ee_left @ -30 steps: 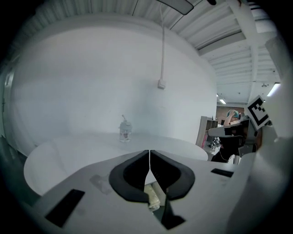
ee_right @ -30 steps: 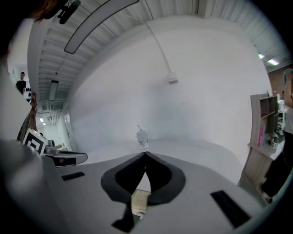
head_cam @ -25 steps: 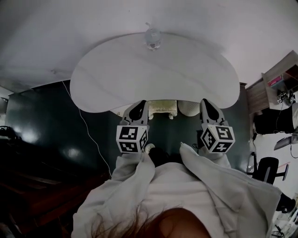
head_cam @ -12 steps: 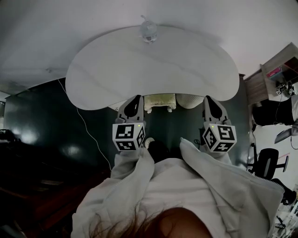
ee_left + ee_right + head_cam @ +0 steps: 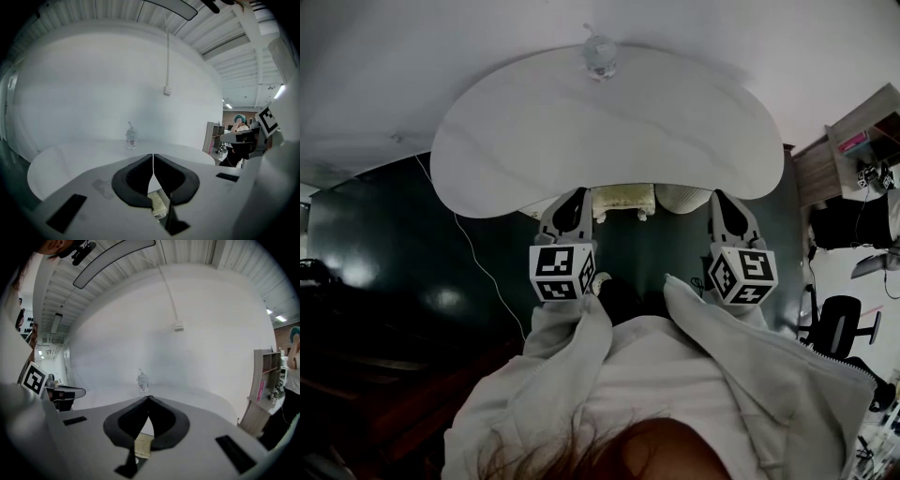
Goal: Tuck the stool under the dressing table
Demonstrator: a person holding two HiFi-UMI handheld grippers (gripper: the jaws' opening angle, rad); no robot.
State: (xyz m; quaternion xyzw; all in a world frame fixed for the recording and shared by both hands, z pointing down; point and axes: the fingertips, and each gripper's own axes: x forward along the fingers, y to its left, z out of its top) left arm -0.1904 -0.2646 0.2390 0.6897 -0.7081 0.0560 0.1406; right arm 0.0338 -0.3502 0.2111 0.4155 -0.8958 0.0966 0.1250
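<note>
The white kidney-shaped dressing table stands against the wall, also seen as the dressing table and dressing table. The stool's cream fluffy seat shows only at the table's near edge; the rest is hidden under the top. My left gripper is shut just left of the seat, and my right gripper is shut to its right, both empty. In the left gripper view the left gripper has jaws meeting, with the stool seat below them. The right gripper looks the same, above the stool seat.
A small glass bottle stands at the table's far edge by the wall. A white cable trails over the dark floor at left. A shelf unit and an office chair stand at right. A person is far off.
The head view has shifted slightly. Both grippers stay shut at either side of the stool, at the table's near edge.
</note>
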